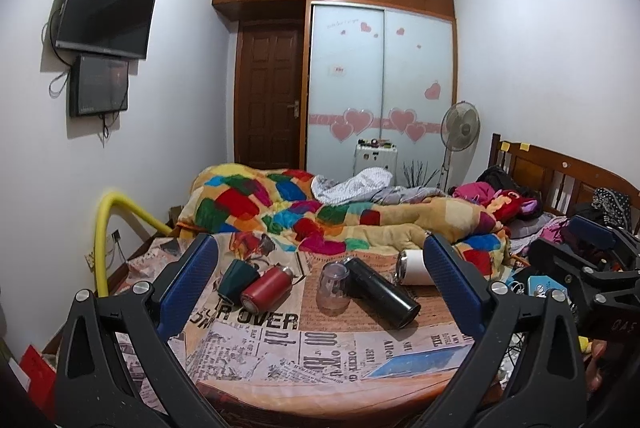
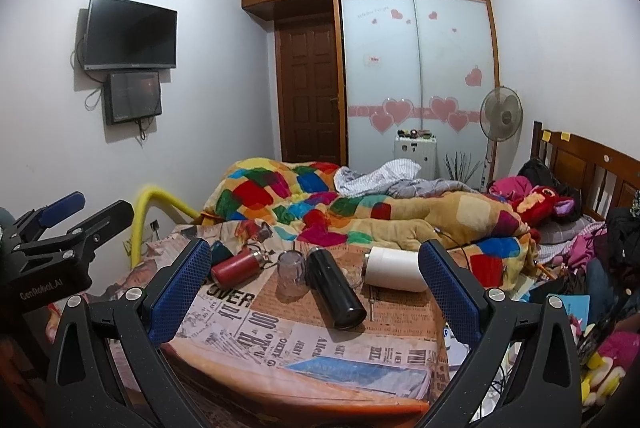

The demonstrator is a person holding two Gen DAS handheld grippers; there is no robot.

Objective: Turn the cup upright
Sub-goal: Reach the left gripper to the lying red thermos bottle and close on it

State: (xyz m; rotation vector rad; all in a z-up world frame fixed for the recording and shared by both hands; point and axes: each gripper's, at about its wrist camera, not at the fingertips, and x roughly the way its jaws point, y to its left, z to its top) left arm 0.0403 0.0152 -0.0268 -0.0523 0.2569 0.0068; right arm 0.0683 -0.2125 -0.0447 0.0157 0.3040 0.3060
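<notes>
Both tools, left tool (image 1: 320,284) and right tool (image 2: 314,282), gape wide, empty. Ahead between the right tool's fingers lies a black flask (image 2: 335,291); grip its middle squarely before tipping upright.

One green cup (image 1: 236,278), one clear cup (image 1: 333,286), three flasks: red (image 1: 266,288), black (image 1: 380,292), white (image 1: 414,267), two grippers.
</notes>
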